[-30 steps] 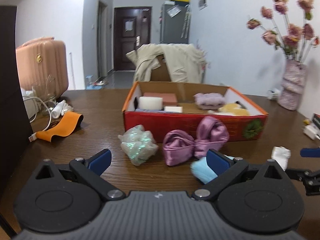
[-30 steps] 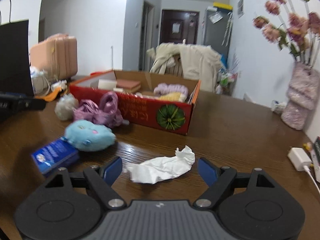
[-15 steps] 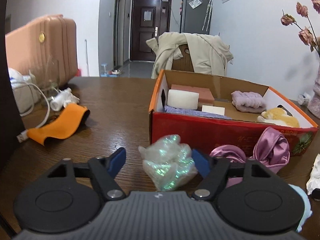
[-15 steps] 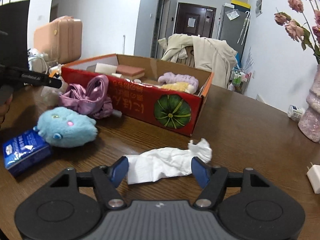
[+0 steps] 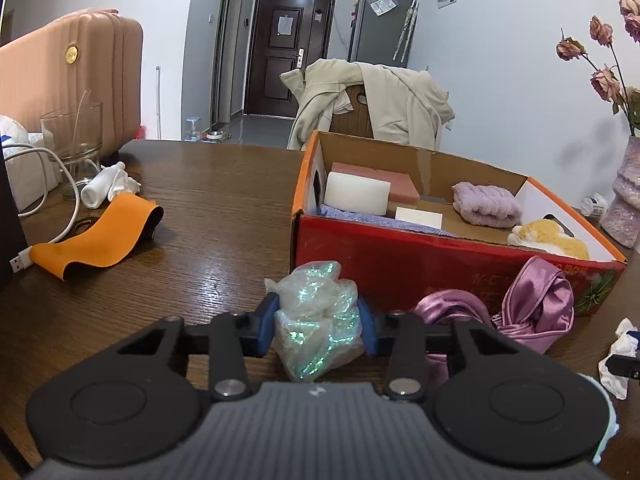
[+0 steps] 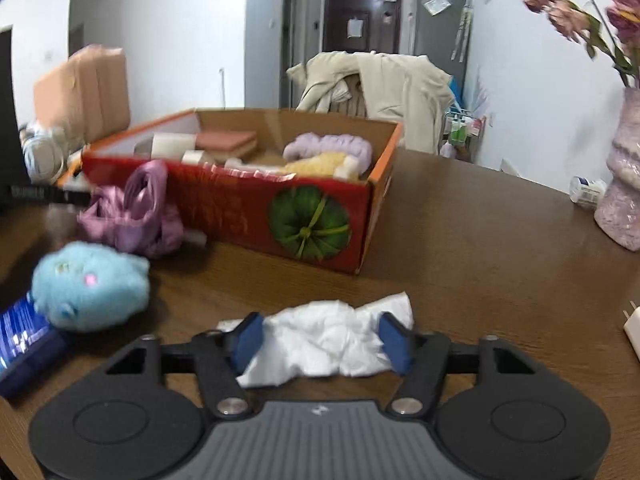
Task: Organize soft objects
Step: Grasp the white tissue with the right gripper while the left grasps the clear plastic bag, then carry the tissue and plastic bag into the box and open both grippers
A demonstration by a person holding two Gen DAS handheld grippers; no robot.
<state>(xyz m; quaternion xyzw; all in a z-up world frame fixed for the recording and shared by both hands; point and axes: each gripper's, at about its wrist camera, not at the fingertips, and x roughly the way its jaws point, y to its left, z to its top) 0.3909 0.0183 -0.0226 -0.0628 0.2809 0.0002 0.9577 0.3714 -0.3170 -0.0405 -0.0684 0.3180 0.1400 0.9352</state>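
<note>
On a dark brown wooden table [image 5: 224, 216], the left gripper [image 5: 318, 326] has its blue pads pressed against both sides of a crumpled iridescent plastic bundle [image 5: 316, 320]; the jaws have just been closing on it. The bundle sits on the table just in front of a red cardboard box with an orange rim [image 5: 400, 268].

In the right wrist view, the right gripper [image 6: 322, 338] has its blue pads touching both ends of a crumpled white tissue [image 6: 324, 338] lying on the table; these jaws have also just been closing, and the tissue bunches between them.

Inside the box lie a white foam block [image 5: 356, 192], a pink sponge slab [image 5: 396, 184], a fluffy lilac cloth [image 5: 486, 204] and a yellow plush toy [image 5: 548, 238]. A shiny purple satin bow [image 5: 528, 312] rests against the box front. A fluffy light blue plush toy [image 6: 88, 286] sits near the tissue, to its left, partly on a blue packet [image 6: 24, 336].

Further off are an orange curved strap [image 5: 100, 236], a clear drinking glass [image 5: 74, 132], a pink suitcase [image 5: 68, 76] and a pink textured vase with dried flowers [image 6: 622, 176]
</note>
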